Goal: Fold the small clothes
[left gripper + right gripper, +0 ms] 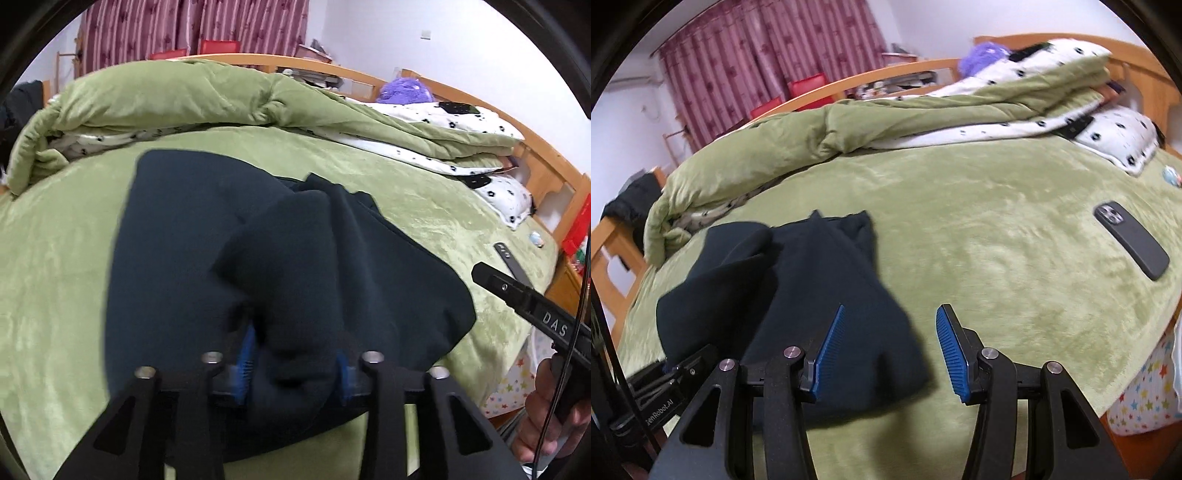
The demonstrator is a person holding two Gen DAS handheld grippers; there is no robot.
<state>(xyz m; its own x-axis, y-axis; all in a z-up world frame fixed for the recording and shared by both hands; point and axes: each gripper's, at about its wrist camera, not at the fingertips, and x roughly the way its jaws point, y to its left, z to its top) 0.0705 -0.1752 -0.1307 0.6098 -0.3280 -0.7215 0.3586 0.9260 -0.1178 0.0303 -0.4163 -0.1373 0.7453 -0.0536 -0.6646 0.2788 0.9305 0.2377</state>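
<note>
a green plush blanket [979,229] covers the bed. a rumpled green quilt [177,96] with white flowered lining lies heaped along its far side, near a purple plush toy [404,90]. a dark phone [1130,240] lies face down on the blanket. maroon curtains [757,59] hang behind.

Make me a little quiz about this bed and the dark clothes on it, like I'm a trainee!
1. True or false: the phone lies on top of the dark garment.
2. Pick one: the right gripper is A) open and empty, B) shut on a sock, C) shut on a pillow.
3. Fill in: the blanket under the garment is ____ in colour.
Key: 1 false, it lies on bare blanket; 2 A; 3 green.
</note>
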